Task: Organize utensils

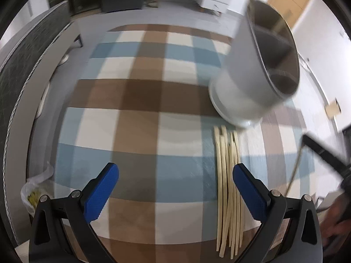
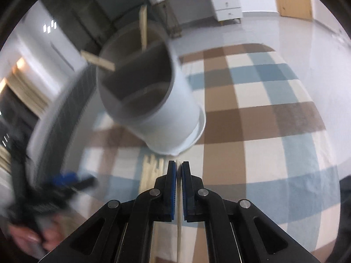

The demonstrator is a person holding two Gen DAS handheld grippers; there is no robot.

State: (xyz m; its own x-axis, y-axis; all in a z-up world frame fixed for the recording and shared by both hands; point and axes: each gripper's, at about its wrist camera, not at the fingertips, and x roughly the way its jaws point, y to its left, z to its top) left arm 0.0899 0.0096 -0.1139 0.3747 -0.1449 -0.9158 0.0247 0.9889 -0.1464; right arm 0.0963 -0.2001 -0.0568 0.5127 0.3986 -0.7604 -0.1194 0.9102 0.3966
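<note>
Holder: a white round utensil holder (image 1: pixel 248 81) stands on the checked tablecloth (image 1: pixel 140 92), at about 2 o'clock in my left wrist view and 11 o'clock in my right wrist view (image 2: pixel 151 100). Dividers split its inside into compartments.
Holder contents: two pale wooden sticks (image 2: pixel 143 28) rise out of it, one upright at the far side and one leaning over the left rim; I cannot tell which compartment each sits in.
Loose chopsticks: a bundle of pale chopsticks (image 1: pixel 229 184) lies flat on the cloth just in front of the holder's base, running toward me at about 5 o'clock in the left wrist view.
Left gripper: my left gripper (image 1: pixel 175 188) is spread wide, its blue pads (image 1: pixel 103 192) well apart and grasping nothing. The right pad sits just beside the bundle; whether it touches is unclear.
Right gripper: my right gripper (image 2: pixel 179 186) is clenched on a single chopstick (image 2: pixel 179 214), which runs lengthwise between the pads at 6 o'clock, its tip poking out toward the holder's base.
</note>
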